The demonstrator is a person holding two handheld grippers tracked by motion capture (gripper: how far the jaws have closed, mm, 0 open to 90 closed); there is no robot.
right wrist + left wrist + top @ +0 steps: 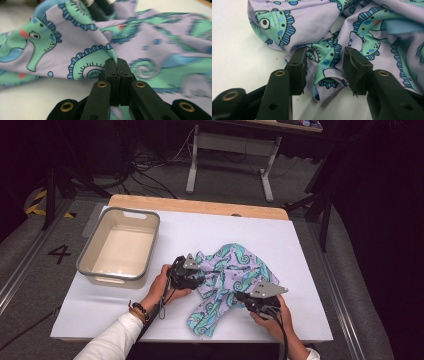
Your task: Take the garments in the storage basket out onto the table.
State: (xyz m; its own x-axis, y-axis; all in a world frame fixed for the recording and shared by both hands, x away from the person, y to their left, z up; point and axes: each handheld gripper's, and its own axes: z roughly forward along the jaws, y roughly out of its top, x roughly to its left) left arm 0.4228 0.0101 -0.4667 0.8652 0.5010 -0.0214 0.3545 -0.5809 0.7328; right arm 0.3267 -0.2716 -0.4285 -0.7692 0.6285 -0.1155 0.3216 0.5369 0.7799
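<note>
Two grippers on one crumpled lilac cloth with green-blue seahorse print [227, 280], mid white table [300, 250].

Largest first: table has bare room right and front; empty grey plastic tub [120, 247] sits left, apart from cloth. Cloth's long axis runs near-left to far-right. Right gripper [116, 65] has jaws pressed together, pinching a raised fold at near-right edge. Left gripper [325, 71] is spread, jaws straddling a hem fold at left edge, not yet clamped. Likely next: close left; fold lies straight ahead between its jaws.

Table [310, 250] brightly lit, surroundings dark; soft shadows. Right gripper view: far cloth [175, 37] blurred.
</note>
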